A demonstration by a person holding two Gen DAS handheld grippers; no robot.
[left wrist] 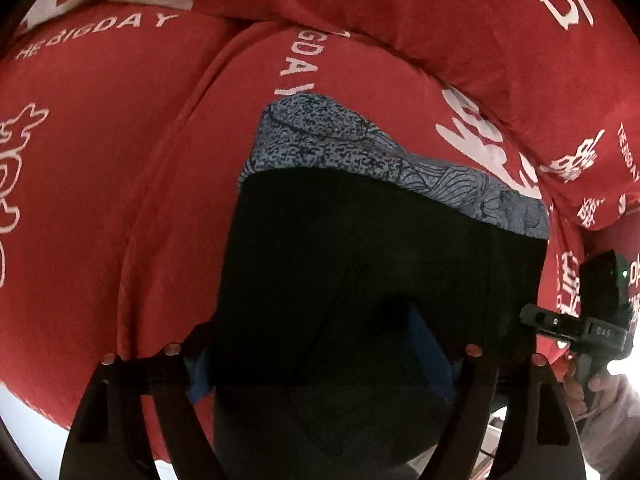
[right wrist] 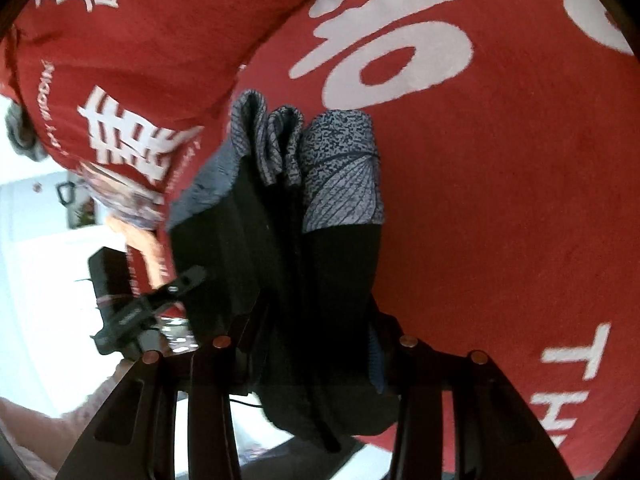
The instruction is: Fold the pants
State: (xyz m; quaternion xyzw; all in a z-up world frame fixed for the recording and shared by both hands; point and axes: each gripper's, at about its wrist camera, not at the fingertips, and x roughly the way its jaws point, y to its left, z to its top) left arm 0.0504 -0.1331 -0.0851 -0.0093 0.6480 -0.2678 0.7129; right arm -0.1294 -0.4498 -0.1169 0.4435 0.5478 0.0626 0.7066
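The pants (left wrist: 360, 248) are black with a blue-grey patterned band (left wrist: 344, 144) at the far end. They lie folded on a red bedspread (left wrist: 100, 200). My left gripper (left wrist: 320, 360) is shut on the near edge of the black cloth, which drapes over and between its fingers. In the right wrist view the pants (right wrist: 280, 272) show as several stacked folds with the patterned band (right wrist: 340, 172) on top. My right gripper (right wrist: 316, 352) is shut on the near end of that stack. Each gripper shows in the other's view, at the pants' side.
The red bedspread with white lettering (right wrist: 500, 160) covers the whole surface, with a raised fold or pillow (left wrist: 460, 20) at the back. The bed's edge and a bright white floor (right wrist: 36, 260) lie beside the right gripper. The other gripper's body (left wrist: 592, 320) sits at the right.
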